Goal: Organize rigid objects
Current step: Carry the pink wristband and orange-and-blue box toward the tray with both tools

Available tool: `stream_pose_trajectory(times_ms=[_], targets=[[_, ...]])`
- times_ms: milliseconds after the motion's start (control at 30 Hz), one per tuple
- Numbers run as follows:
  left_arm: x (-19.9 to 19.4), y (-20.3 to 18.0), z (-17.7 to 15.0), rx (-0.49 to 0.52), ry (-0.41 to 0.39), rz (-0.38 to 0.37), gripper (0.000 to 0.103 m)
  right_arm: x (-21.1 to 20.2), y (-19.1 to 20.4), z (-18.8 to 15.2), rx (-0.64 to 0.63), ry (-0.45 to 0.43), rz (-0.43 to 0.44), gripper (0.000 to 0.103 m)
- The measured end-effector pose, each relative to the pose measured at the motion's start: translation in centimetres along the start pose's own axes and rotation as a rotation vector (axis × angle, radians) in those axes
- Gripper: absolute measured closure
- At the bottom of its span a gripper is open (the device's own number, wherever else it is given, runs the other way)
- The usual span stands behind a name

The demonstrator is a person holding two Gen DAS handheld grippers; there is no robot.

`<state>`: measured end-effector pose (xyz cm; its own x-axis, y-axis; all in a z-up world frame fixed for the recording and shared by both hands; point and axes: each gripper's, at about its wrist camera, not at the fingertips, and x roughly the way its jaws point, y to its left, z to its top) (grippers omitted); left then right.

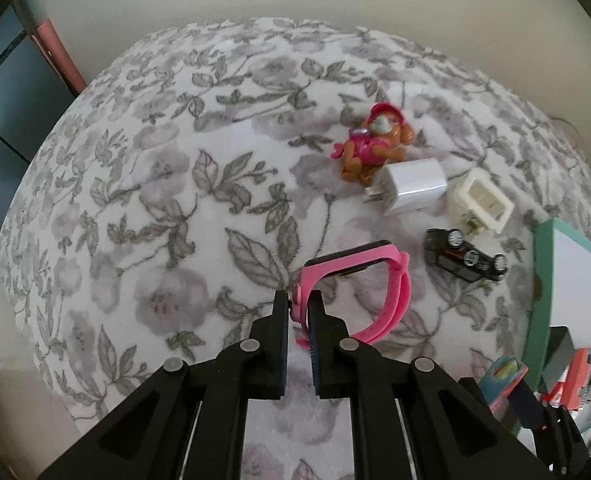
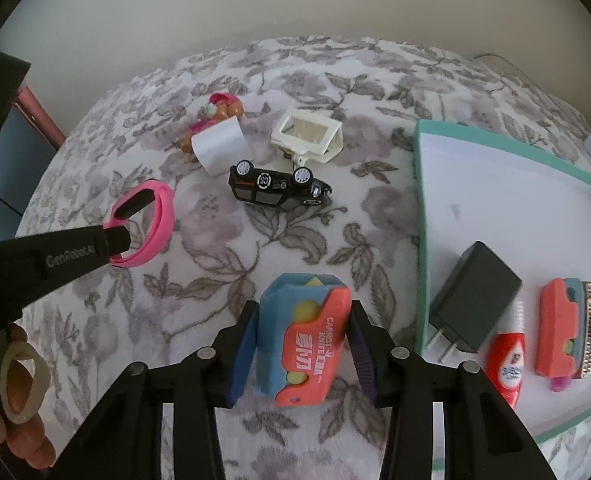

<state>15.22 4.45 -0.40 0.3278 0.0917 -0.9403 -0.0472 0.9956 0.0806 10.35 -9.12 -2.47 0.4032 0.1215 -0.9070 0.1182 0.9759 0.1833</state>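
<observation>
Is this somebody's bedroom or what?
Probably a room at home, maybe a bedroom: a soft grey floral blanket covers the surface against a plain cream wall, with an orange toy puppy figure and an overturned black toy car on it.

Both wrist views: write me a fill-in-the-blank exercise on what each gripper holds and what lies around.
1. The left gripper is shut on the ____ wristband.
2. The right gripper holds a toy marked "CARROT ____".
3. The black toy car lies with its ____ turned upward.
4. The black charger lies inside the ____-rimmed tray.

Missing words: pink; KNIFE; wheels; green
</observation>
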Motion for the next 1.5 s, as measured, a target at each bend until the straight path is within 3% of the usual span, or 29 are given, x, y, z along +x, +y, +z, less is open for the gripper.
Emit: stream_pose_trajectory(times_ms=[900,1200,1500], targets=[[-5.6,-1.1,0.6,0.017,-0.125,-0.023,0.094,-6.1,-2.7,0.0,0.008,-0.122,0.017,0.06],[-7.3,-4.0,0.4,0.045,-0.159,-0.067,0.094,-8.2,-6.1,0.5,0.058,-0.17,-0.006,0.06],[-8.6,-8.5,-0.5,0.121,-0.182,-0.121,0.094,-10.1,-12.1,0.4,0.17,-0.209,-0.07,0.06]])
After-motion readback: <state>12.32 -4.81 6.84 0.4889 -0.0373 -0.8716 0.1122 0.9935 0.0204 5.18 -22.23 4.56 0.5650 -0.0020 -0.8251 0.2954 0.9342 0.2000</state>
